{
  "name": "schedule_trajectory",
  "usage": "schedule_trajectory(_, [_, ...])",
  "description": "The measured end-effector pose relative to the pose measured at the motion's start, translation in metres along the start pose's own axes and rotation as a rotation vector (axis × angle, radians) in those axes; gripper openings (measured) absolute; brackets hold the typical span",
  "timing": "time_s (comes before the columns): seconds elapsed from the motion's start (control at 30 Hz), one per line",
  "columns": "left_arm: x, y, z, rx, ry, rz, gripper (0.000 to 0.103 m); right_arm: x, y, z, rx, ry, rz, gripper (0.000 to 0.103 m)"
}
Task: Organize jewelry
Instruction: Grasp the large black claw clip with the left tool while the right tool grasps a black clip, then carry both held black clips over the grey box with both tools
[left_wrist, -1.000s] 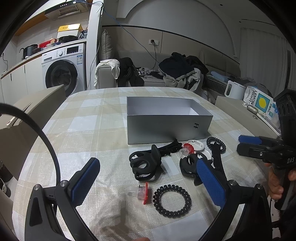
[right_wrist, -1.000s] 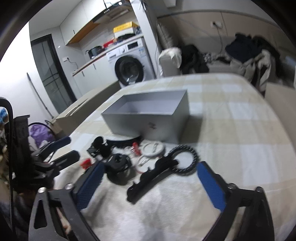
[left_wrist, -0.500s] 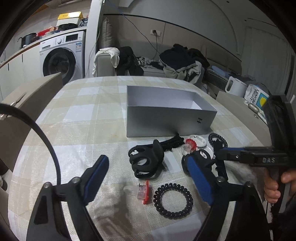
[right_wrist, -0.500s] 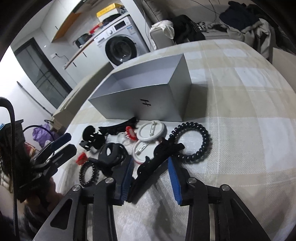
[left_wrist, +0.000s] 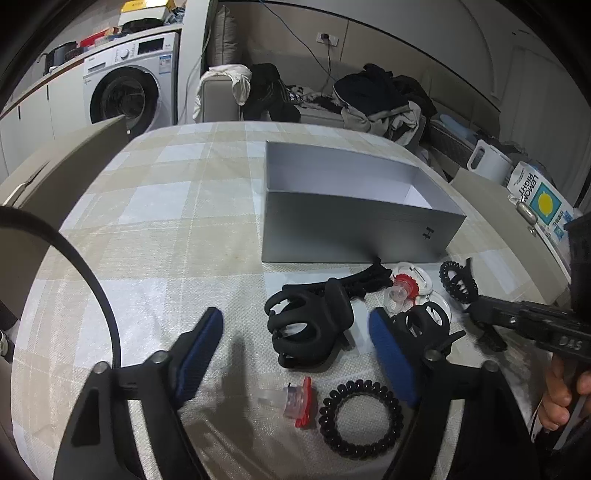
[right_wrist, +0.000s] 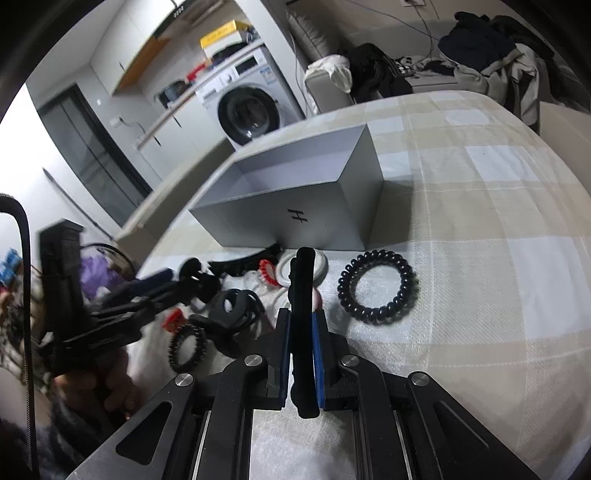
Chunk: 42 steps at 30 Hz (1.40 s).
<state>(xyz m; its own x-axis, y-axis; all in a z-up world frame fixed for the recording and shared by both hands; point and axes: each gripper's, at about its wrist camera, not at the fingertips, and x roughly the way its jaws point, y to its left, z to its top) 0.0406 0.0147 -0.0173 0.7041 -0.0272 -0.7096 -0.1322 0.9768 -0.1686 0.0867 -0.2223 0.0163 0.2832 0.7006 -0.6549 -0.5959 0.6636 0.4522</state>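
An open grey box (left_wrist: 354, 218) stands on the checked tablecloth, also in the right wrist view (right_wrist: 295, 199). Hair accessories lie in front of it: a big black claw clip (left_wrist: 310, 325), a black spiral hair tie (left_wrist: 360, 419), a red-and-clear small clip (left_wrist: 299, 400), white round clips (right_wrist: 317, 266) and a second spiral tie (right_wrist: 376, 286). My left gripper (left_wrist: 295, 350) is open, just above the big claw clip. My right gripper (right_wrist: 300, 325) is shut on a long black hair clip (right_wrist: 303, 291), held upright between the blue pads.
A washing machine (left_wrist: 125, 88) and a sofa piled with clothes (left_wrist: 376, 96) stand behind the table. A white kettle (left_wrist: 487, 162) and a lemon-print bag (left_wrist: 539, 199) sit at the right. A beige chair back (left_wrist: 62, 158) stands at the left.
My right gripper closed on the long black hair clip and raised it. My left gripper moved forward and down toward the big claw clip, staying open.
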Motion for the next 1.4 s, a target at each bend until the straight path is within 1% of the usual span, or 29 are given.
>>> schedule_trajectory(0.03, [0.002,0.0,-0.001,0.0,0.014,-0.005,0.06,-0.002,-0.001,-0.001,0.008,-0.009,0.009,0.01])
schedule_trajectory(0.07, [0.003,-0.001,-0.001,0.0,0.026,-0.013,0.056,-0.003,-0.002,-0.001,0.01,-0.013,0.014,0.01])
schedule_trajectory(0.1, [0.004,-0.001,-0.002,-0.001,0.038,-0.022,0.047,-0.005,-0.002,-0.001,0.01,-0.02,0.018,0.01])
schedule_trajectory(0.13, [0.004,-0.001,-0.003,-0.003,0.048,-0.032,0.042,-0.006,-0.002,-0.001,0.009,-0.024,0.023,0.01])
schedule_trajectory(0.17, [0.003,-0.001,-0.004,-0.004,0.051,-0.043,0.041,-0.005,0.0,-0.001,0.006,-0.023,0.024,0.01])
schedule_trajectory(0.3, [-0.003,-0.001,-0.005,0.002,0.037,-0.047,0.041,-0.005,0.004,-0.001,-0.005,-0.026,0.029,0.01])
schedule_trajectory(0.47, [-0.012,-0.003,-0.005,0.011,-0.009,-0.055,0.041,-0.006,0.006,0.0,-0.012,-0.039,0.024,0.01])
schedule_trajectory(0.6, [-0.022,-0.001,-0.003,0.003,-0.046,-0.064,0.041,-0.014,0.007,0.005,-0.019,-0.069,0.018,0.01])
schedule_trajectory(0.67, [-0.026,-0.001,0.002,0.009,-0.068,-0.06,0.041,-0.018,0.01,0.007,-0.025,-0.084,0.018,0.01])
schedule_trajectory(0.7, [-0.032,-0.002,0.004,0.015,-0.091,-0.057,0.041,-0.02,0.01,0.009,-0.028,-0.09,0.017,0.01])
schedule_trajectory(0.9, [-0.046,-0.008,0.027,0.039,-0.179,-0.06,0.041,-0.029,0.012,0.032,-0.029,-0.128,0.018,0.01])
schedule_trajectory(1.0, [-0.044,-0.011,0.038,0.055,-0.204,-0.052,0.041,-0.032,0.011,0.048,-0.014,-0.147,0.022,0.01])
schedule_trajectory(1.13, [-0.033,-0.012,0.053,0.048,-0.218,-0.067,0.041,-0.029,0.009,0.074,0.004,-0.169,0.042,0.01])
schedule_trajectory(1.23, [-0.02,-0.012,0.063,0.051,-0.223,-0.056,0.041,-0.017,0.004,0.093,0.024,-0.166,0.057,0.01])
schedule_trajectory(1.33, [-0.003,-0.014,0.071,0.057,-0.222,-0.063,0.041,-0.004,-0.001,0.103,0.041,-0.163,0.053,0.01])
schedule_trajectory(1.4, [0.007,-0.014,0.072,0.064,-0.214,-0.042,0.041,0.01,-0.005,0.108,0.052,-0.158,0.066,0.01])
